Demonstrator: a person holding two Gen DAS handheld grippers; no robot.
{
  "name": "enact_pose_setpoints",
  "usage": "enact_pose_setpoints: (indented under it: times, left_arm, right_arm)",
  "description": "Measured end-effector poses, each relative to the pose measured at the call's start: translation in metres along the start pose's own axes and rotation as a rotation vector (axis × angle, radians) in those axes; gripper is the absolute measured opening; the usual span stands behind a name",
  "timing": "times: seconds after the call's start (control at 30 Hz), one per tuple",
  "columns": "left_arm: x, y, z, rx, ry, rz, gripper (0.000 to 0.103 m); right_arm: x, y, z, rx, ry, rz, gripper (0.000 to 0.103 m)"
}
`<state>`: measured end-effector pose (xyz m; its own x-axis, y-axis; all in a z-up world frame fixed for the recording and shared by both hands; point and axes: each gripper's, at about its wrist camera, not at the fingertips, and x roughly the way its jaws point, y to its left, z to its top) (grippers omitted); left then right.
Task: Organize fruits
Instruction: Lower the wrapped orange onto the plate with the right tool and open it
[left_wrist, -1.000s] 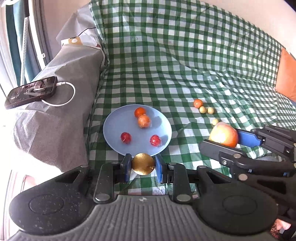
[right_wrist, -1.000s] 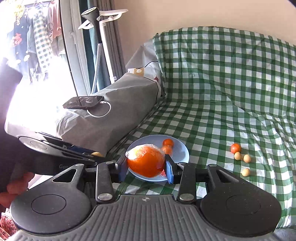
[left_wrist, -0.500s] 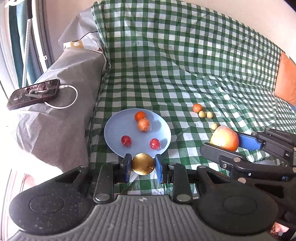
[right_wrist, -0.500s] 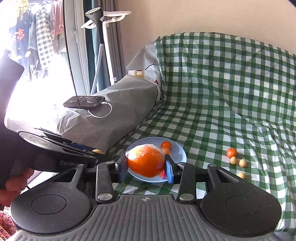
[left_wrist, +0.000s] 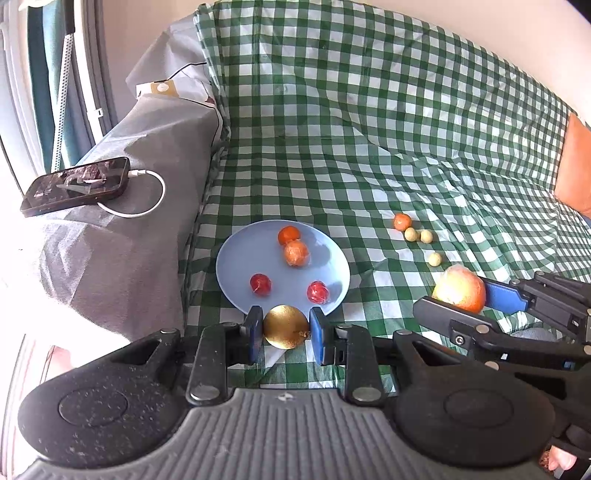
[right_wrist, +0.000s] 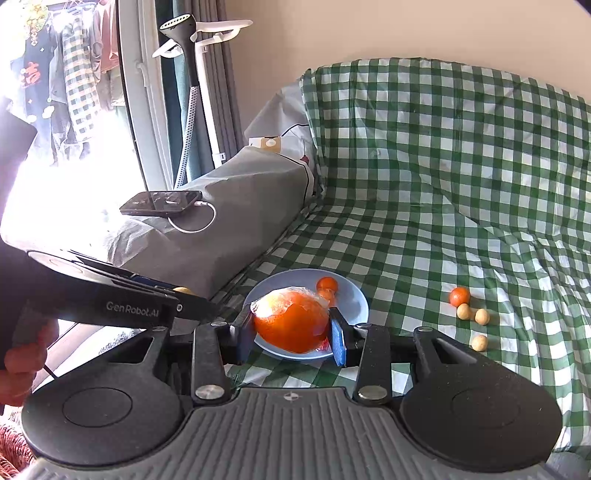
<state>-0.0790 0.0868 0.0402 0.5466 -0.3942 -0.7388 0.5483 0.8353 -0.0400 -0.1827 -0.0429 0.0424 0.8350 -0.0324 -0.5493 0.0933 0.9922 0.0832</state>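
Note:
My left gripper (left_wrist: 286, 328) is shut on a small golden round fruit (left_wrist: 285, 326), held just in front of the near rim of a blue plate (left_wrist: 236, 266). The plate holds two orange fruits (left_wrist: 295, 253) and two small red fruits (left_wrist: 260, 284). My right gripper (right_wrist: 291, 332) is shut on a large orange fruit wrapped in plastic film (right_wrist: 291, 325), held above the plate's near side (right_wrist: 356, 301); it also shows in the left wrist view (left_wrist: 461, 290). A small orange fruit (left_wrist: 402, 221) and three pale yellow balls (left_wrist: 418, 235) lie on the checked cloth right of the plate.
A green-and-white checked cloth (left_wrist: 369, 147) covers the sofa seat and back. A grey-covered armrest (left_wrist: 122, 236) on the left carries a phone (left_wrist: 75, 185) with a white cable. An orange cushion (left_wrist: 574, 177) sits at the far right. A garment steamer stand (right_wrist: 192, 74) stands by the window.
Both grippers have drawn back slightly from the plate while keeping their fruits; the plate and loose fruits look a little farther off. Nothing was released or picked up.

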Motion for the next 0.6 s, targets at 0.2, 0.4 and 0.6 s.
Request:
enact_pose_setpoints:
  times: [0.2,0.4,0.6]
  left_arm:
    - [0.003,0.002,0.0,-0.01,0.004,0.004,0.03]
    - [0.007,0.007,0.002,-0.03,0.013,0.007,0.03]
    - [0.013,0.014,0.006,-0.045,0.019,0.014,0.03]
  right_arm:
    - [0.002,0.001,0.0,0.0,0.004,0.0,0.042]
    - [0.007,0.001,-0.003,-0.003,0.018,0.005,0.042]
    - [0.013,0.0,-0.002,-0.004,0.034,0.003,0.042]
